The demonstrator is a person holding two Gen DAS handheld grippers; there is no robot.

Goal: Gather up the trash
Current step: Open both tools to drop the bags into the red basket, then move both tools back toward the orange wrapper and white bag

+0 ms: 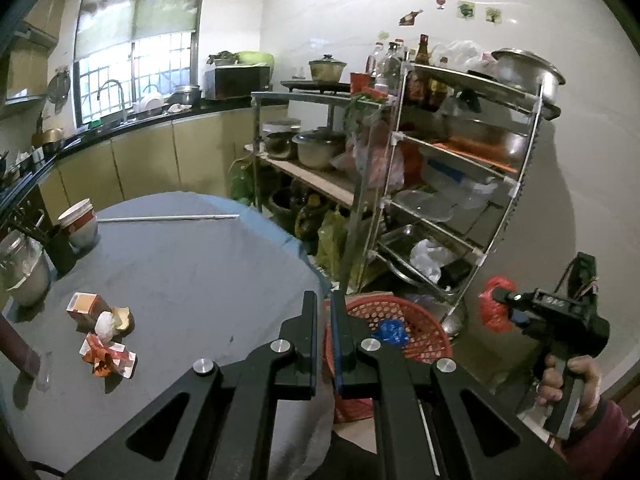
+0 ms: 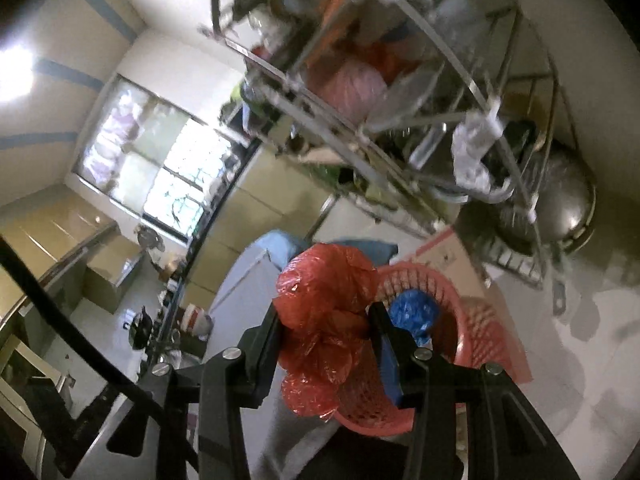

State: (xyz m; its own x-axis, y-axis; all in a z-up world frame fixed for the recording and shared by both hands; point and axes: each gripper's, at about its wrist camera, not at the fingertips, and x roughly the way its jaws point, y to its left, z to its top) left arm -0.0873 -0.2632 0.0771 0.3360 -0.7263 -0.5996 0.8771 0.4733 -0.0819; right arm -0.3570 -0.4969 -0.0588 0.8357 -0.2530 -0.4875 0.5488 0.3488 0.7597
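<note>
Jaws of the right gripper (image 2: pixel 326 312) squeeze a crumpled red bag (image 2: pixel 320 300) above the red basket (image 2: pixel 472 312) at two o'clock, ready to drop it in, while the left gripper (image 1: pixel 324 320) is shut and empty.

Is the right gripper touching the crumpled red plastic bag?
Touching. In the right wrist view the right gripper has both fingers pressed against the red plastic bag, which bulges out between them above the red basket.
</note>
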